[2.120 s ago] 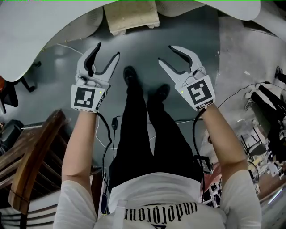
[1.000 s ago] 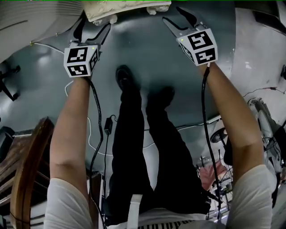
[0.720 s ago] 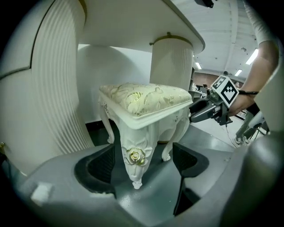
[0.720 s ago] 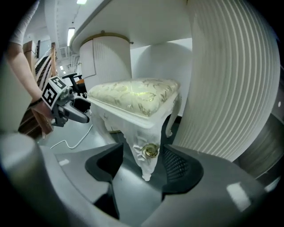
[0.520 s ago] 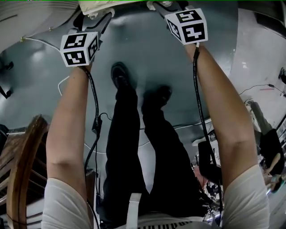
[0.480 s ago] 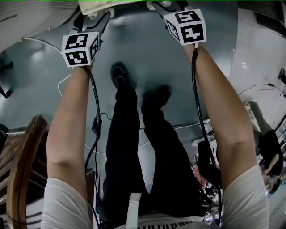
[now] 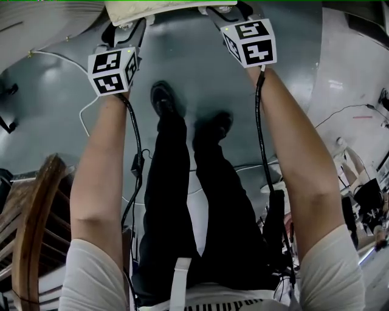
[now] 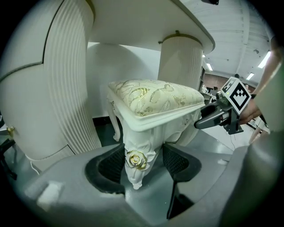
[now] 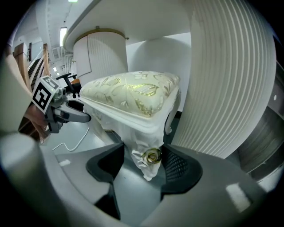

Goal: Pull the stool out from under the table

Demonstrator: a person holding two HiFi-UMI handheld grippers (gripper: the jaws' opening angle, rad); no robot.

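The stool [image 8: 155,99] is white with a cream and gold cushion and stands under the white table, between its fluted pedestals [image 8: 66,88]. In the head view only its front edge [image 7: 158,7] shows at the top. My left gripper [image 8: 143,162] straddles one front leg [image 8: 135,164] at its gold rose. Its jaws are closing, and a gap still shows on the right side. My right gripper [image 9: 142,164] straddles the other front leg [image 9: 148,157]. Its jaws are closing too, and the pads stand just off the leg. Each gripper shows in the other's view: the right gripper [image 8: 217,116], the left gripper [image 9: 66,114].
A wooden chair [image 7: 30,231] stands at my lower left. A white cable [image 7: 85,115] lies on the grey floor. My own legs and shoes [image 7: 164,100] are between the arms. Cables and equipment [image 7: 364,200] crowd the right side. A fluted pedestal [image 9: 230,80] stands close beside the right gripper.
Both arms have reached forward and down, from above my feet to the stool's front edge. Over the last half second the grippers have barely shifted.
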